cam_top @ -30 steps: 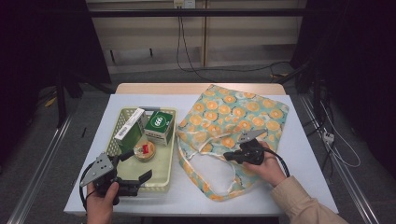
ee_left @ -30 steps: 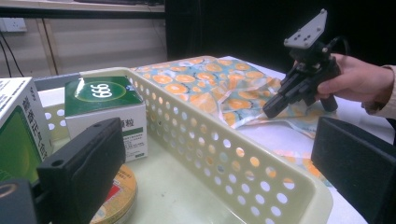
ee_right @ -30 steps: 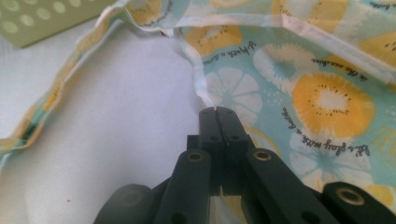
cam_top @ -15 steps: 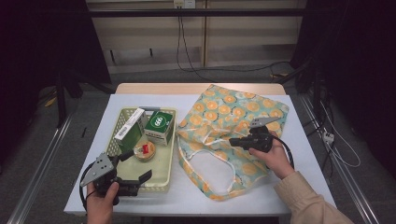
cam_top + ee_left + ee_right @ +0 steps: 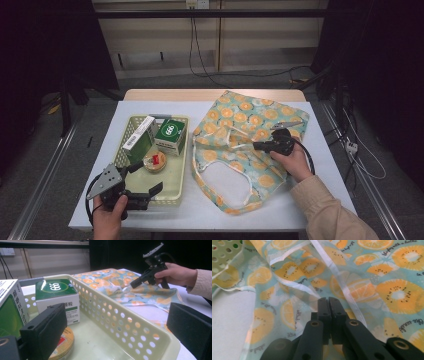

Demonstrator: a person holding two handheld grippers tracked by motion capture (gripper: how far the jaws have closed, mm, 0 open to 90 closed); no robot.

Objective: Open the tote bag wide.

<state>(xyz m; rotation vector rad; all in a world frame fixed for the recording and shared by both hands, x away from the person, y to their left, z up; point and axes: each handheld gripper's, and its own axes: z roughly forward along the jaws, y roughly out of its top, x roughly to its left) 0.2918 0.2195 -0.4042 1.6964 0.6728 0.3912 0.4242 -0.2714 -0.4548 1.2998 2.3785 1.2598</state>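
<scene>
Right gripper (image 5: 259, 146) clamped down over the fruit-print bag (image 5: 250, 150)

Its jaws are pressed together with the bag's thin fabric bunched right at the tips, can't tell if any is pinched. Left gripper (image 5: 150, 181) sits wide open straddling the near wall of the basket (image 5: 176, 185), holding nothing; bag's off to its right.

A perforated pale-green basket (image 5: 178, 186) is seen on the white tabletop (image 5: 320, 145), holding a green box (image 5: 170, 134), a green-and-white carton (image 5: 139, 138) and a round tin (image 5: 154, 162).
</scene>
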